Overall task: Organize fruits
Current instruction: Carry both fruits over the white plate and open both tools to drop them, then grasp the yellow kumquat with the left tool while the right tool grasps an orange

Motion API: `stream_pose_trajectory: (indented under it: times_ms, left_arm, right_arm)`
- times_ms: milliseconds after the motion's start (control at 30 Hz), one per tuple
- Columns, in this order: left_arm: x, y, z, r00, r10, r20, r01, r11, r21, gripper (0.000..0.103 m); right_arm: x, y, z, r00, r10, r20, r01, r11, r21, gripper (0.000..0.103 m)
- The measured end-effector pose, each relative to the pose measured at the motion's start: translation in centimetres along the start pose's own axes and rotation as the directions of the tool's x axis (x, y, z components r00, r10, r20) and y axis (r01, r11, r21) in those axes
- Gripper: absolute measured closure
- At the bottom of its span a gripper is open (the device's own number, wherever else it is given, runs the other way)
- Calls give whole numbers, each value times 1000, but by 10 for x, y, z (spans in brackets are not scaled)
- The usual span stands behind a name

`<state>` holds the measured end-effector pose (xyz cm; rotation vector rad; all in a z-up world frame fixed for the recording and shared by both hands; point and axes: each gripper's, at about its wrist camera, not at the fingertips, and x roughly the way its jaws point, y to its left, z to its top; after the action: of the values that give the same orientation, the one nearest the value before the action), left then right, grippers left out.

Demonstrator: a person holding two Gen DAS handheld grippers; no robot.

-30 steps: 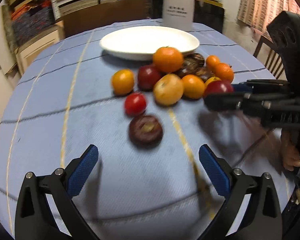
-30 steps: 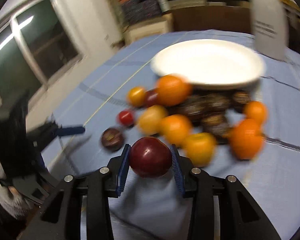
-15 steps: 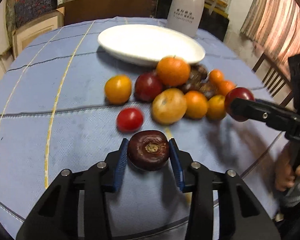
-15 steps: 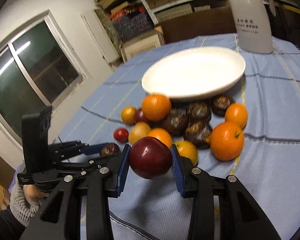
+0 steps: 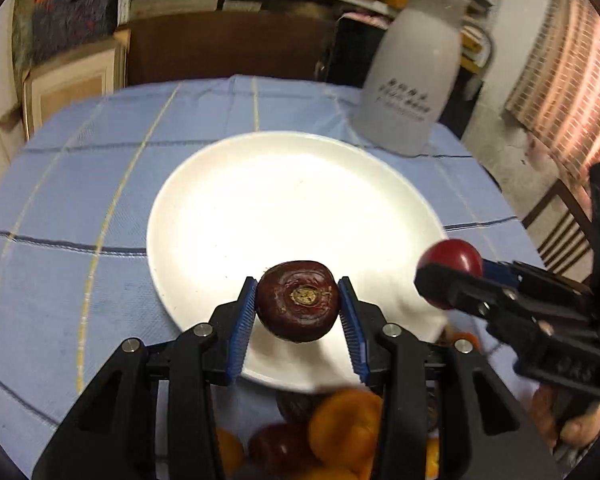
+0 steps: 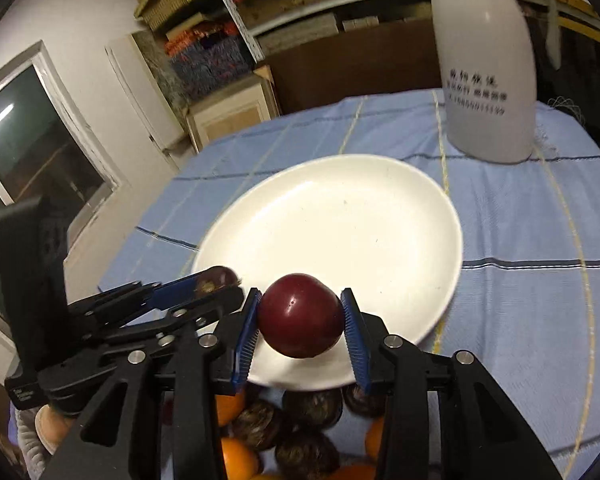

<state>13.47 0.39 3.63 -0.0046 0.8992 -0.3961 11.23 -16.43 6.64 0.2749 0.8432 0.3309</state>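
My left gripper (image 5: 298, 306) is clamped on a dark, wrinkled purple fruit (image 5: 298, 300), its stem scar facing the camera and both blue pads pressed against its sides. It sits at the lower middle of the left view, in front of the near edge of the white plate (image 5: 292, 200), which fills the centre of the frame and has nothing lying on it. My right gripper (image 6: 300, 320) grips a smooth dark red plum (image 6: 300, 314) (its jaws have just been easing open a little, though both pads look to be against the skin), and this too hangs at the lower middle of its own view, in front of the plate's (image 6: 360, 216) near rim. In the left view the right gripper (image 5: 446, 276) comes in from the right edge with the plum (image 5: 454, 260) at its tip, beside the plate's right rim. In the right view the left gripper (image 6: 216, 286) reaches in from the lower left. The rest of the fruit, oranges (image 5: 342, 426) and dark wrinkled ones (image 6: 312, 408), sits in a heap at the bottom of both frames, half hidden behind my fingers. A white jug (image 6: 488, 76) stands at the upper right on the blue checked tablecloth (image 5: 60, 280).
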Motion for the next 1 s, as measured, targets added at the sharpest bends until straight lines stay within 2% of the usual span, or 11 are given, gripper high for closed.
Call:
stream_pose_trajectory:
  times_ms: [33, 100, 267, 333, 400, 433, 500, 600, 833, 933, 1000]
  left_arm:
    - [7, 2, 1, 1000, 4, -5, -4, 1000, -1, 63]
    - [12, 4, -1, 1000, 13, -2, -13, 1000, -3, 57]
    - [-1, 7, -7, 997, 51, 63, -51, 999, 3, 25]
    - [-14, 11, -13, 989, 99, 107, -99, 995, -2, 9]
    - [-24, 15, -21, 981, 141, 134, -142, 990, -8, 8]
    - [-29, 17, -25, 978, 156, 139, -156, 988, -11, 7]
    - [-39, 21, -41, 974, 177, 144, -175, 984, -26, 5]
    - [-53, 32, -64, 972, 189, 138, -184, 982, -53, 5]
    - [-72, 44, -91, 971, 180, 160, -157, 977, -146, 5]
    - [-75, 42, -95, 970, 178, 166, -155, 977, -145, 5]
    - [-74, 38, -94, 969, 182, 169, -162, 979, -126, 5]
  right_arm:
    - [4, 1, -2, 1000, -9, -1, 9, 1000, -2, 57]
    - [4, -1, -1, 1000, -19, 8, 19, 1000, -6, 33]
    - [-10, -6, -5, 997, -20, 70, 19, 1000, 9, 32]
    - [-21, -11, -10, 993, -12, 121, 9, 1000, 26, 25]
    - [-34, -15, -17, 980, -25, 196, 16, 999, 46, 7]
    - [-38, -15, -19, 975, -25, 221, 16, 999, 40, 5]
    - [-48, -12, -30, 965, -21, 263, 28, 999, -21, 4]
    - [-59, -7, -46, 962, -74, 262, 100, 991, -85, 4]
    - [-85, -23, -82, 928, -217, 302, 215, 976, 38, 4]
    - [-83, -31, -87, 942, -202, 267, 189, 979, 73, 4]
    - [-77, -31, -90, 967, -119, 226, 110, 992, 55, 4]
